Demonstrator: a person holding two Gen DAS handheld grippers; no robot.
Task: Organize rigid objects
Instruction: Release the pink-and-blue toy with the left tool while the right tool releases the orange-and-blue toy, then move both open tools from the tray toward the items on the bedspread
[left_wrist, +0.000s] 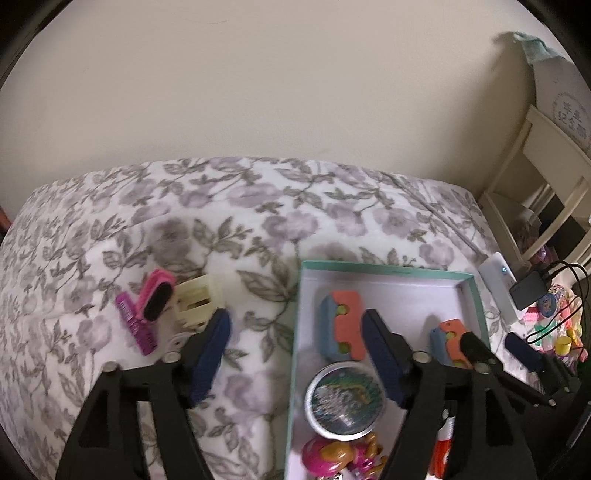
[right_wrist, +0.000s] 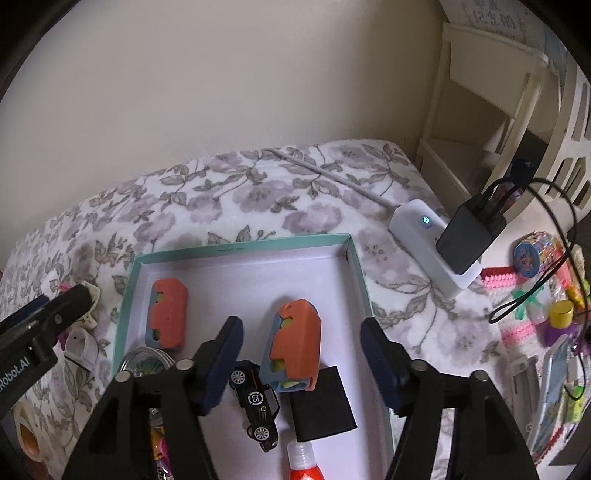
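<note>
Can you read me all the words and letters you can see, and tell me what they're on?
"Robot.AI", first letters cut off at the picture's edge: on the left gripper, white print on its black arm.
"CS": in a round badge on the black toy car.
Chinese characters in a round wreath on the white bag: too blurred to read.
Small print on the teal box rim: too small to read.
Lettering on the pink comb: blurred.
</note>
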